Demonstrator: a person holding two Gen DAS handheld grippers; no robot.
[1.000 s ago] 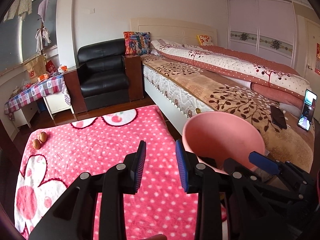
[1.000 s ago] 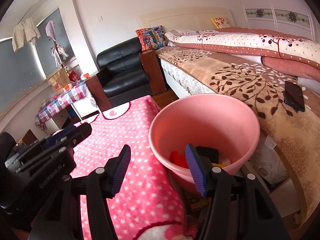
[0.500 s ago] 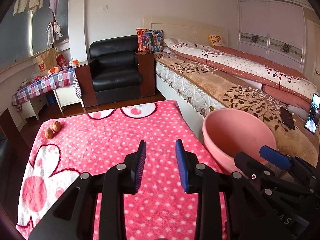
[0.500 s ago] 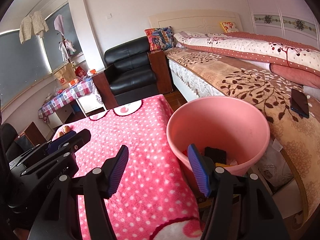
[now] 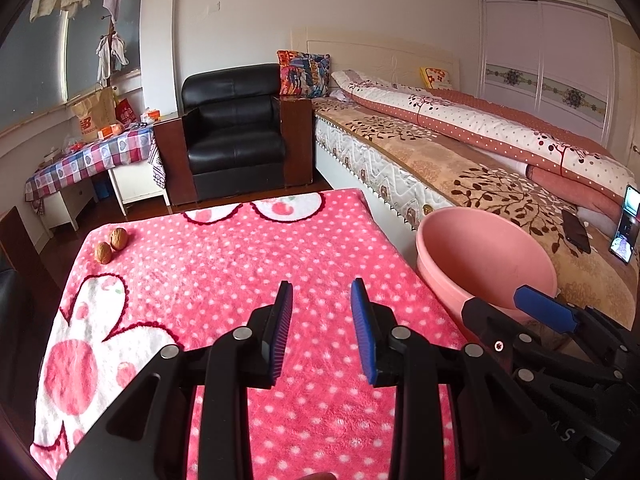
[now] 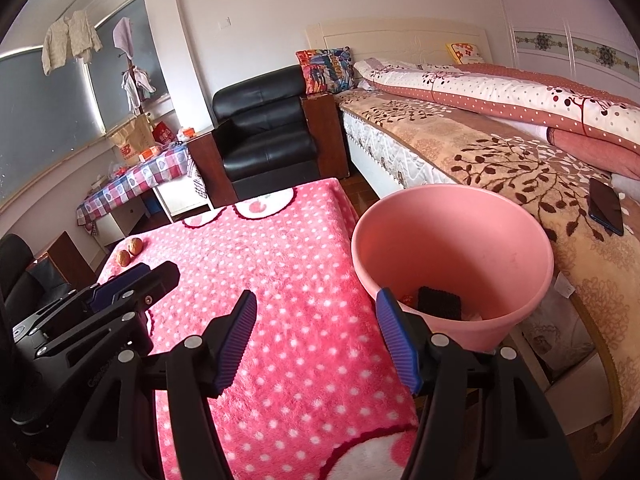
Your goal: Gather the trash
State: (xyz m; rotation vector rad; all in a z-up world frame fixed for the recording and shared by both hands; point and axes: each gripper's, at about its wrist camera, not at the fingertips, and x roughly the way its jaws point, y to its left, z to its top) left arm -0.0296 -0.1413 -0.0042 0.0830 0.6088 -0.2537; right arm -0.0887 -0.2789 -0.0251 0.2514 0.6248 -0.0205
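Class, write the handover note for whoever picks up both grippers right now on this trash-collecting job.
Left gripper: open, holding nothing, above the pink dotted blanket.
Right gripper: open, holding nothing, at the blanket's edge beside the pink bucket.
Bucket: stands between the blanket-covered table and the bed; it already holds a black item and something red, so some trash is collected.
Left to do: two walnuts sit at the blanket's far left corner, the only loose items visible on it. They probably go in next.
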